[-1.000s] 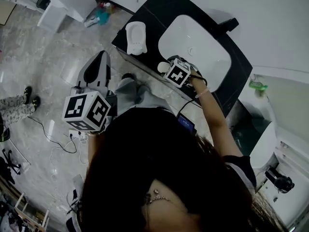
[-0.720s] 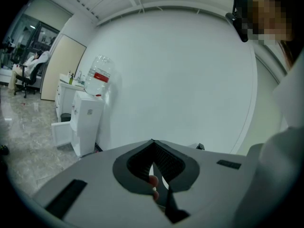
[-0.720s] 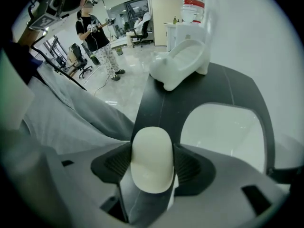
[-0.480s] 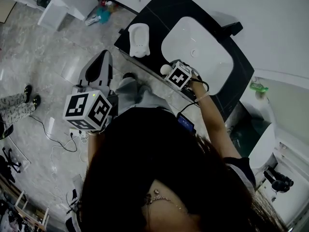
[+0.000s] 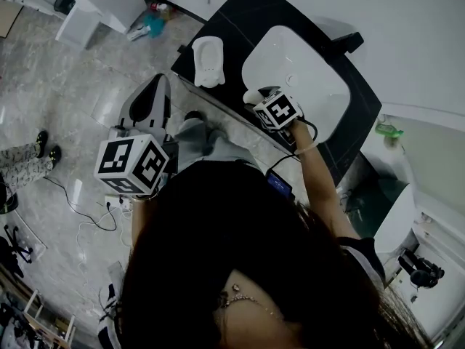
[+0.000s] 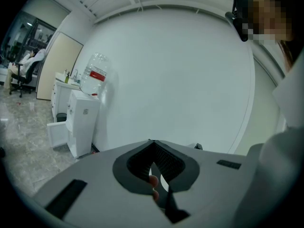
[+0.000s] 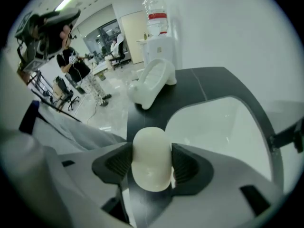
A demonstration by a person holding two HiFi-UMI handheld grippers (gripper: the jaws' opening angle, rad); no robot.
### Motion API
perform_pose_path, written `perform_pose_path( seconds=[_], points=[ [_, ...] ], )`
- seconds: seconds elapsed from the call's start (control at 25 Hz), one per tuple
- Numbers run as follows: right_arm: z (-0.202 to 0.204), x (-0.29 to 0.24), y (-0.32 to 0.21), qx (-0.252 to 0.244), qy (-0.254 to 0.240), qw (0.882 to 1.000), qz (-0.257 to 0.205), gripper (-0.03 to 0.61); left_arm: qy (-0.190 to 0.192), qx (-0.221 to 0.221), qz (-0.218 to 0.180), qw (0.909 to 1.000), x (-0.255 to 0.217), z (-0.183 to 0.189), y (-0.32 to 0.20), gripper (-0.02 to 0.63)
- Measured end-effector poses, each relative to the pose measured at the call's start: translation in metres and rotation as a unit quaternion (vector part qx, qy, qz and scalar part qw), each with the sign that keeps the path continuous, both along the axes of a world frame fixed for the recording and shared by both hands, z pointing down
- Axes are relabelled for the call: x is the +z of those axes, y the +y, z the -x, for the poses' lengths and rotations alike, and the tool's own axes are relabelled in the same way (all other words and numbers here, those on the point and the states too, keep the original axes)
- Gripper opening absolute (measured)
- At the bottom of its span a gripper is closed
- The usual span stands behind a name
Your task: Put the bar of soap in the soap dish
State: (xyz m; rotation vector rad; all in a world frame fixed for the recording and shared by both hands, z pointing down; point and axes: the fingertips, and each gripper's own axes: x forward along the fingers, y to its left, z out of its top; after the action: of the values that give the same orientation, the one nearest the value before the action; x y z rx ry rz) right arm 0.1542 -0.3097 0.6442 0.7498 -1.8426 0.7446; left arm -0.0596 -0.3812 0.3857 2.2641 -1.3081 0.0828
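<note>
The bar of soap (image 7: 151,159) is a pale rounded block. It sits between the pads of my right gripper (image 7: 152,148), whose jaws are closing and press on both its sides. In the head view the right gripper (image 5: 260,102) holds the soap (image 5: 251,96) over the black counter's front edge, beside the basin. The white soap dish (image 5: 208,62) (image 7: 152,82) stands on the counter to the left, apart from the soap. My left gripper (image 5: 154,84) hangs off the counter over the floor; its jaws (image 6: 153,144) meet at the tips, with nothing between them.
A white sink basin (image 5: 298,78) is set in the black counter (image 5: 247,17), with a dark faucet (image 5: 347,41) behind it. A green bottle (image 5: 387,129) stands far right. A water dispenser (image 7: 159,37) is by the wall. A person (image 7: 76,65) stands across the room.
My right gripper has rolled about its axis and shifted slightly right, with the soap raised a little in its jaws. The left gripper has stayed still.
</note>
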Motion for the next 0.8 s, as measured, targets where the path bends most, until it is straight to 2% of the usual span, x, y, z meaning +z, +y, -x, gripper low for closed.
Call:
perform_pose_path(
  seconds=[0.2, 0.48, 0.64, 0.8],
  points=[
    [0.002, -0.027, -0.035, 0.098, -0.082, 0.992, -0.025, 0.270, 0.001, -0.002, -0.003, 1.0000, -0.002, 0.002, 0.000, -0.003],
    [0.021, -0.069, -0.091, 0.200, -0.195, 0.958, -0.073, 0.269, 0.003, -0.010, -0.007, 0.9999, -0.005, 0.008, 0.000, -0.003],
    [0.041, -0.083, -0.120, 0.232, -0.230, 0.940, -0.096, 0.269, 0.003, -0.014, -0.006, 0.9999, -0.004, 0.010, 0.000, -0.003],
    [0.066, -0.086, -0.145, 0.261, -0.241, 0.928, -0.112, 0.268, 0.004, -0.020, -0.002, 0.9998, -0.002, 0.016, 0.000, -0.003]
  ],
)
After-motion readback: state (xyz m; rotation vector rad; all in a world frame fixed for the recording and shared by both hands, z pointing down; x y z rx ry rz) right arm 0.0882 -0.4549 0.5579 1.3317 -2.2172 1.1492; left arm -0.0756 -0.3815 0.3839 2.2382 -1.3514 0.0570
